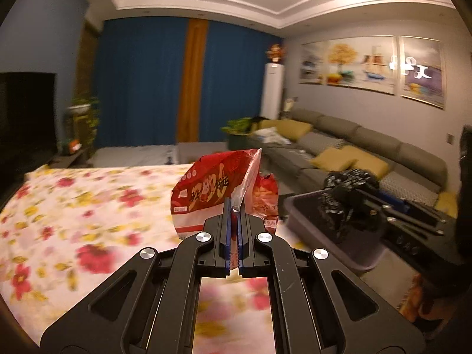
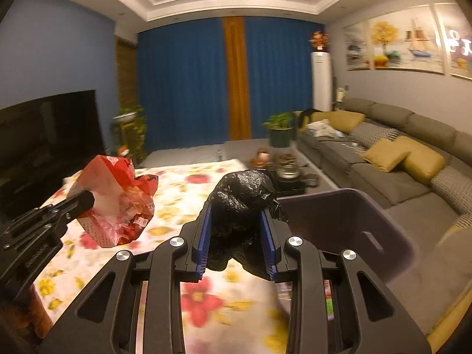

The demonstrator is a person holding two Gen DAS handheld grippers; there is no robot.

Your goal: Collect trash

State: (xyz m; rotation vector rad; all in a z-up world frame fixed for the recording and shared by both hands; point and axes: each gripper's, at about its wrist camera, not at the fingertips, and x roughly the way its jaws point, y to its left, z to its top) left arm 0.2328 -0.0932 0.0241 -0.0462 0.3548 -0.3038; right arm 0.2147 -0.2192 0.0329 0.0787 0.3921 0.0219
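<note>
Claws are both gripping trash above the floral-clothed desk [image 2: 206, 298]: the left claw [image 1: 234, 221] is pinching a red snack wrapper [image 1: 212, 194] between nearly closed jaws, and the right claw [image 2: 237, 236] is squeezing a crumpled black plastic bag [image 2: 242, 194] with jaws partway apart. Beyond them, a dark purple bin [image 2: 354, 224] is sitting off the desk's right edge, with a grey sofa [image 2: 383, 159] farther back.

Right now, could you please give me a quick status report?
Left gripper shut on red wrapper. Right gripper shut on black bag. Bin right of table, nothing in the way.
</note>
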